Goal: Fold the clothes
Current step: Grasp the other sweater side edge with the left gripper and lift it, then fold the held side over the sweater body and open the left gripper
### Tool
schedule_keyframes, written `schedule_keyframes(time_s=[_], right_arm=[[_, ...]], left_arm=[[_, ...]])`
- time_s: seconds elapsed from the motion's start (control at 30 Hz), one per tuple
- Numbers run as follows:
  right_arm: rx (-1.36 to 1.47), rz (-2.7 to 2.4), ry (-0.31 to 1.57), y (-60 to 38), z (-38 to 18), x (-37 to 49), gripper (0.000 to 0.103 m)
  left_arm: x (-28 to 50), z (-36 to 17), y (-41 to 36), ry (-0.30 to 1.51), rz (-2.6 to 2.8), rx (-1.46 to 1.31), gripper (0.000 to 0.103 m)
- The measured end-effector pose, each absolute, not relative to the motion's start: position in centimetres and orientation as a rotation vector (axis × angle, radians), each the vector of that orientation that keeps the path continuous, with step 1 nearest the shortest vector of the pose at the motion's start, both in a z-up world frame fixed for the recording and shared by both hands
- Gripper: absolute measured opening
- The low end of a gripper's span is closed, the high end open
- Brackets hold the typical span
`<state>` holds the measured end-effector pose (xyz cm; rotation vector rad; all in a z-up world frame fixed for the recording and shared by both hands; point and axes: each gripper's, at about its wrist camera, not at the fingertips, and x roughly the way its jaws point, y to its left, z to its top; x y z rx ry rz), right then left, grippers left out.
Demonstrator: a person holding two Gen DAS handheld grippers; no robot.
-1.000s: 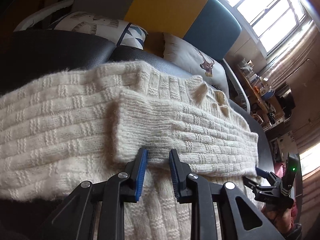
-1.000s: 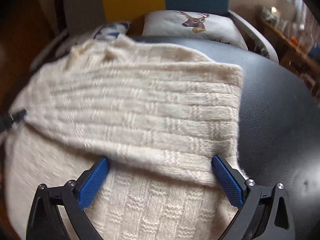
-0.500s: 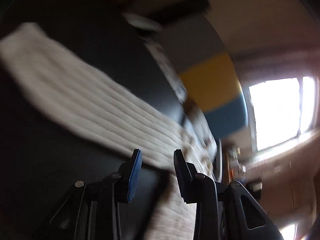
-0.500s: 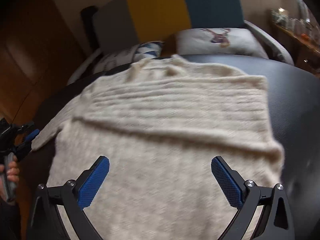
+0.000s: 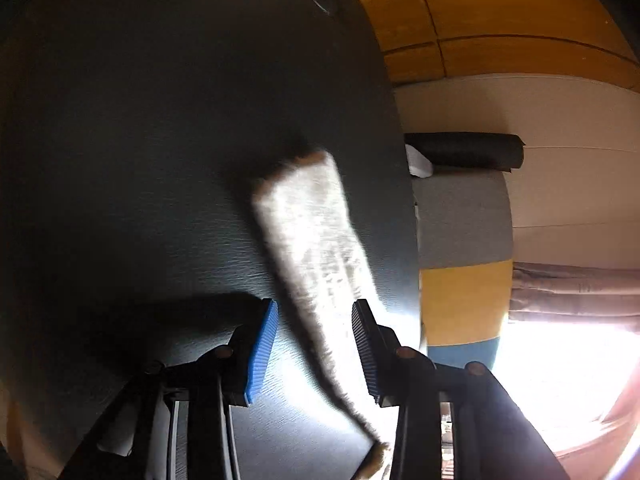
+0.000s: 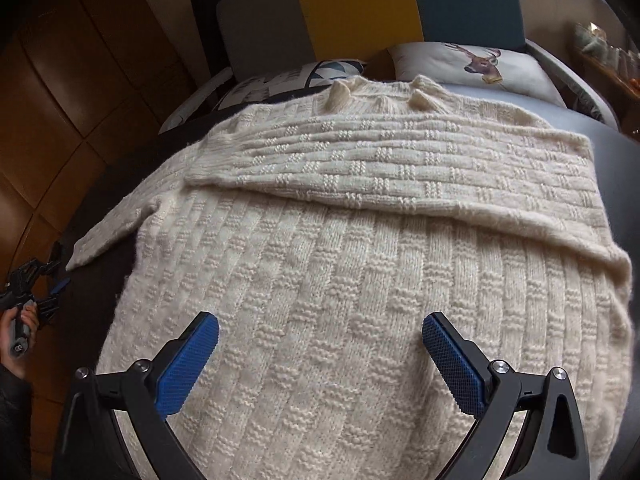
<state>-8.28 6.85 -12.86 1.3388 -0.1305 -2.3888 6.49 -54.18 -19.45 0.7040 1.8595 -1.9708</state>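
Lying spread across the black worktop (image 6: 624, 168), the cream knitted sweater (image 6: 320, 280) is showing one sleeve folded over its chest and the other sleeve (image 5: 312, 240) stretching out at lower left. Both the left hand-held gripper (image 5: 314, 350) and the right hand-held gripper (image 6: 320, 360) are hovering, jaws apart, gripping nothing. Pinching the loose cuff squarely should be helping it fold across neatly. No readable writing is showing.

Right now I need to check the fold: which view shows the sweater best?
The right wrist view: the sweater fills it, one sleeve folded across the chest, collar visible. The left wrist view shows only a blurred sleeve on the dark table.
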Motion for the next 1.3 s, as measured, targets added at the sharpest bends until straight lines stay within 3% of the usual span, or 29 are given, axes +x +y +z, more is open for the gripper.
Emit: schedule_keyframes(time_s=[0.2, 0.27, 0.33, 0.37, 0.57, 0.87, 1.3], right_arm=[[1.348, -2.389, -0.144, 7.0, -13.4, -8.2, 0.103], [1.342, -2.390, -0.147, 7.0, -13.5, -8.2, 0.103], [1.334, -2.390, -0.146, 7.0, -13.6, -8.1, 0.103], [1.329, -2.390, -0.143, 7.0, -13.7, -8.0, 0.103], [1.316, -2.378, -0.118, 7.0, -13.9, -7.8, 0.103], [1.317, -2.383, -0.113, 7.1, -12.8, -7.9, 0.103], [1.264, -2.451, -0.209, 10.8, -11.2, -8.8, 0.103]], left_arm=[[4.0, -19.5, -54.0, 1.850, -1.955, 0.681, 0.037], [3.3, -19.6, -54.0, 1.850, -1.943, 0.674, 0.027], [3.1, -20.1, -54.1, 1.886, -1.883, 0.661, 0.007], [3.1, -20.4, -54.2, 1.909, -1.852, 0.654, 0.005], [1.9, -19.3, -53.5, 1.881, -1.853, 0.647, 0.005], [-6.0, -11.3, -47.3, 1.795, -2.205, 0.718, 0.004], [-21.8, -4.7, -23.4, 1.702, -2.685, 1.174, 0.004]])
